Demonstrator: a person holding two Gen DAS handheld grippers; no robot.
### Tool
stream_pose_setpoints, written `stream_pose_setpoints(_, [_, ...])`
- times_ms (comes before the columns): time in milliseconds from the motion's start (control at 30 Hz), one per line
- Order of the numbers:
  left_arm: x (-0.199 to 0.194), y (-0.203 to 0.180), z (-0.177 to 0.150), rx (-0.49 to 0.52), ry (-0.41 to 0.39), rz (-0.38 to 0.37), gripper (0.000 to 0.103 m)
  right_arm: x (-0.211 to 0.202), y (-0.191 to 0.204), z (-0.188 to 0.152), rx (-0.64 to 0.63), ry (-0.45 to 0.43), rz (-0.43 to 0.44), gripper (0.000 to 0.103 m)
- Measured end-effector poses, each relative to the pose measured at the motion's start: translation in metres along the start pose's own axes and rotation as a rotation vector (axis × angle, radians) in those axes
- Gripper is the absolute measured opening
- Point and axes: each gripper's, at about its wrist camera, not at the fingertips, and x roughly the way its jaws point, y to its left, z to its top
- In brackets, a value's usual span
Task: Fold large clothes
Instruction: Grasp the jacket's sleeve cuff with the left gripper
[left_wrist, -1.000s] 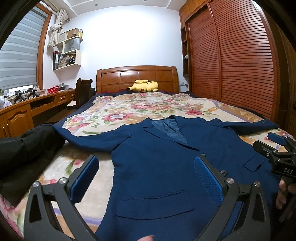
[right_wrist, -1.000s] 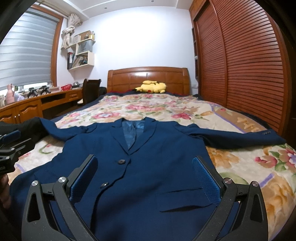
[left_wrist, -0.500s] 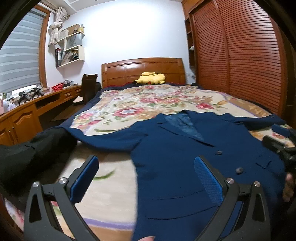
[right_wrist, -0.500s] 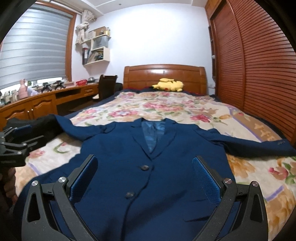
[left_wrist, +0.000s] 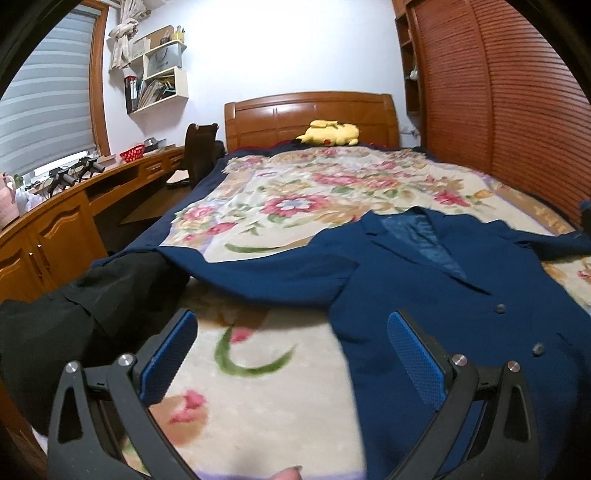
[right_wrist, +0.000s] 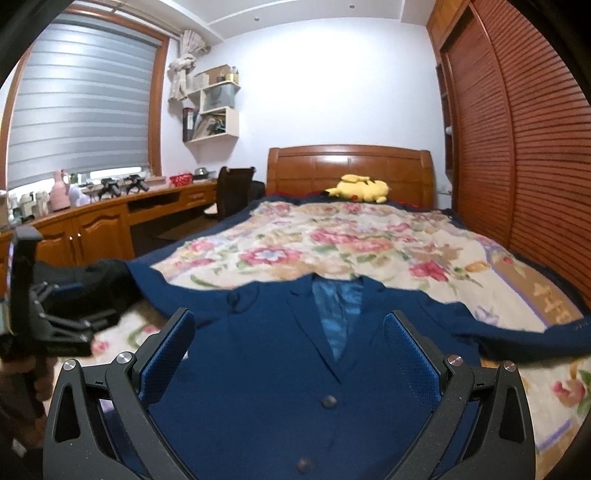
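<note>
Jacket (right_wrist: 280, 373), navy, lies face up and buttoned on the floral bedspread (left_wrist: 332, 192), both sleeves spread wide, likely smoothed flat so it can be folded. Left tongs (left_wrist: 291, 354) hang spread and empty above the bedspread beside its left sleeve; right tongs (right_wrist: 288, 350), equally spread and empty, hover over its chest.

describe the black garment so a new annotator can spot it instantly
Start at the bed with the floral bedspread. A navy suit jacket lies spread across its near end; follow its outstretched sleeve to the bed's desk-side edge. The black garment is bunched there, the only crumpled black fabric.
</note>
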Motion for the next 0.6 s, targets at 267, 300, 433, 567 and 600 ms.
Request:
stream_pose_setpoints(267, [0.049,0.023,0.007,-0.006,0.093,0.008,0.103,0.041,0.017,0.0,-0.047,0.037,0.053,0.103])
stream_pose_setpoints(300, [0.056,0.026,0.008,-0.009,0.103,0.006,0.103,0.048,0.018,-0.002,-0.05,0.047,0.061,0.103])
stream_pose_setpoints(433, [0.082,0.038,0.016,-0.04,0.128,0.006,0.101,0.069,0.018,-0.01,-0.063,0.09,0.075,0.103])
stream_pose_setpoints(567, [0.11,0.046,0.025,-0.08,0.167,0.004,0.095,0.087,0.014,-0.021,-0.049,0.139,0.086,0.103])
stream_pose_setpoints(600, [0.116,0.048,0.028,-0.084,0.174,0.003,0.093,0.09,0.014,-0.022,-0.048,0.148,0.092,0.103])
